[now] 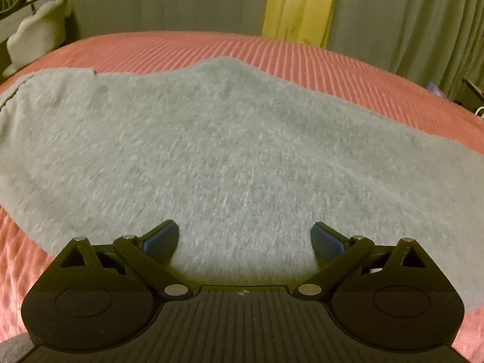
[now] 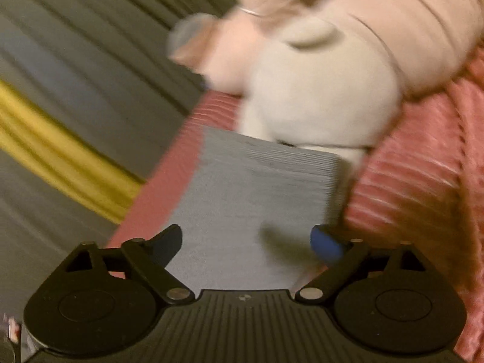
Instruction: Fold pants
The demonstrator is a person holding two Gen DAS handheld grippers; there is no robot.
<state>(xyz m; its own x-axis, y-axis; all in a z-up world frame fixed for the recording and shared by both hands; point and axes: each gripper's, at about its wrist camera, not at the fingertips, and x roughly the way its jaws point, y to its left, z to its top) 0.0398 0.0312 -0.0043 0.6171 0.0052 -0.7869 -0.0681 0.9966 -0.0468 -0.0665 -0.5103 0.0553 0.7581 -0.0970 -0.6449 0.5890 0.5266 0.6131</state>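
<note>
The grey pants point(image 1: 230, 139) lie spread flat across a bed with a pink ribbed bedspread point(image 1: 317, 57), the cloth running wide from one side of the left wrist view to the other. The left gripper point(image 1: 245, 239) hangs just over the near part of the fabric, angled down at it, its blue-padded fingers point(image 1: 161, 239) standing well apart with only the pants' surface showing in the gap; nothing is pinched.

From the right wrist view, heavily blurred, the right gripper point(image 2: 245, 240) is likewise spread wide, over a narrower end of the grey pants point(image 2: 257, 193) that reaches to a straight edge further up the bed. Nothing sits between its fingers point(image 2: 326, 242) either. Just past that edge lies a white and pale pink soft thing point(image 2: 317, 90), too smeared to name, with a pinkish pillow point(image 2: 408, 24) behind it. Grey curtains point(image 1: 408, 15) with a yellow strip point(image 1: 299, 3) hang beyond the bed.
</note>
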